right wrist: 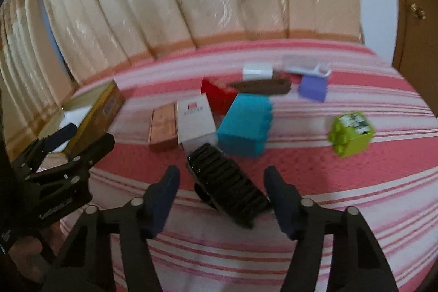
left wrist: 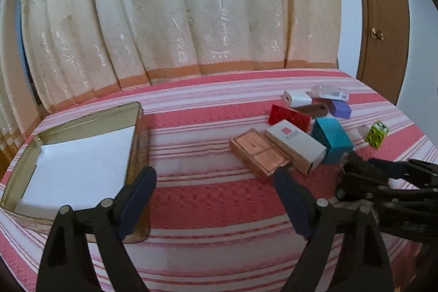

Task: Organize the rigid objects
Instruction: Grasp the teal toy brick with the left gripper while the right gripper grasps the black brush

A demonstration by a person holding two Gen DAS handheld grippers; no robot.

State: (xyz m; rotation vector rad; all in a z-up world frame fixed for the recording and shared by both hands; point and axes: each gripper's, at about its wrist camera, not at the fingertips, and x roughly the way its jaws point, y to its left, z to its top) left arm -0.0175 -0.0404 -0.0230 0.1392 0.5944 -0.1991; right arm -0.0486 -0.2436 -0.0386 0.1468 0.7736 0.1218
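Stuff is all laid out on a bed with a quilted pink-and-white striped bedspread (left wrist: pixel 208 199), dimpled texture, cream floral curtains (left wrist: pixel 178 4) hanging behind; on the left there's a shallow rectangular metal tin (left wrist: pixel 138 111) with a white lining inside. The pile to sort sits to the right of it: a flat copper-toned box (left wrist: pixel 258 153) with a panelled lid, a long white carton (left wrist: pixel 297 145) leaning over it, a chunky teal block (right wrist: pixel 243 125) with studs down one side, a glossy red brick (left wrist: pixel 290 116), a purple block (left wrist: pixel 340 108), a lime-green studded cube (right wrist: pixel 350 133) off on its own, and a brown ribbed bar (right wrist: pixel 262 86) at the back.

Right tool (right wrist: pixel 221 179) points down at a black ribbed oblong piece (right wrist: pixel 227 185) — it lies between the blue pads, jaws partly open, not pressing on it as far as I can see; left tool (left wrist: pixel 215 177) hangs wide open over bare bedspread between tin and copper box, holding nothing
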